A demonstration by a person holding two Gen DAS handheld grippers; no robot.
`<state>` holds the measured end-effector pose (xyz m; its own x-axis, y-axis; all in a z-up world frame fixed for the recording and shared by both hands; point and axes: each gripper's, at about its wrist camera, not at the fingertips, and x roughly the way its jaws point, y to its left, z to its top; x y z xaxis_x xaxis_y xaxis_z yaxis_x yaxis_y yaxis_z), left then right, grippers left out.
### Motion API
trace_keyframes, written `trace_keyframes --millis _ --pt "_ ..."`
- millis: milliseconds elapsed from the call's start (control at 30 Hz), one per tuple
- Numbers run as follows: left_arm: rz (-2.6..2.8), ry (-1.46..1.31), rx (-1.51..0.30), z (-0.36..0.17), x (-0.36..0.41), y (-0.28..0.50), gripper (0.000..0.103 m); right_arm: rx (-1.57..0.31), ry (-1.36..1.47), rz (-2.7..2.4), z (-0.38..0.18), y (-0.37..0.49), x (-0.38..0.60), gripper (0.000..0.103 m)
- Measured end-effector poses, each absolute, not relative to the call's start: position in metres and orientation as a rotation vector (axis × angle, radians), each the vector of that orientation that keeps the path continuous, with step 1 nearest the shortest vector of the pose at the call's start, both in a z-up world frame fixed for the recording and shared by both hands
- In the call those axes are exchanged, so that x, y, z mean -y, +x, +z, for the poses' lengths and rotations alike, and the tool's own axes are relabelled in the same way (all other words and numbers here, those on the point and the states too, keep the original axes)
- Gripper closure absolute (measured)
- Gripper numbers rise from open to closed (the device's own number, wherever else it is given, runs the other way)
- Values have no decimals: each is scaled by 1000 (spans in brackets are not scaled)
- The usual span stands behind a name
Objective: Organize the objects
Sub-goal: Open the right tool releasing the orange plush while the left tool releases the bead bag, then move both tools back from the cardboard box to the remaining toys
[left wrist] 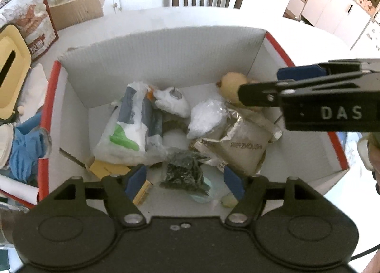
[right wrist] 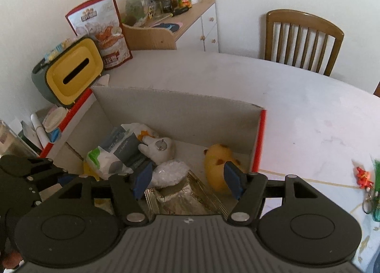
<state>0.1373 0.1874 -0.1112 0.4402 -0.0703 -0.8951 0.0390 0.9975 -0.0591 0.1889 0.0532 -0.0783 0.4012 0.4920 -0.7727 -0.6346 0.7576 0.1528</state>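
An open cardboard box (left wrist: pixel 166 59) with red edges sits on the white table. Inside lie a tissue pack (left wrist: pixel 125 130), a white plush toy (left wrist: pixel 171 104), a clear plastic bag (left wrist: pixel 206 118), a silver foil pouch (left wrist: pixel 244 147), a dark green bag (left wrist: pixel 185 173) and a yellow toy (left wrist: pixel 232 87). My left gripper (left wrist: pixel 185 183) hangs open above the dark green bag, holding nothing. My right gripper (right wrist: pixel 187 181) is open over the box (right wrist: pixel 178 111), between the clear bag (right wrist: pixel 168 173) and the yellow toy (right wrist: pixel 218 161). It reaches in from the right (left wrist: pixel 261 82).
A yellow tissue dispenser (right wrist: pixel 71 73) and a snack bag (right wrist: pixel 102 32) stand left of the box. Blue gloves (left wrist: pixel 23 151) lie beside its left wall. A keychain with red and green trinkets (right wrist: pixel 365 177) lies on the table at right. A wooden chair (right wrist: pixel 301 40) stands behind.
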Motion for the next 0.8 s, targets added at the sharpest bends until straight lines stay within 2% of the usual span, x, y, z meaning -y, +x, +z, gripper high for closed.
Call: trace_keyframes --millis 800 --pt "-56 -40 -881 -31 -141 105 23 -772 -70 787 1 136 46 30"
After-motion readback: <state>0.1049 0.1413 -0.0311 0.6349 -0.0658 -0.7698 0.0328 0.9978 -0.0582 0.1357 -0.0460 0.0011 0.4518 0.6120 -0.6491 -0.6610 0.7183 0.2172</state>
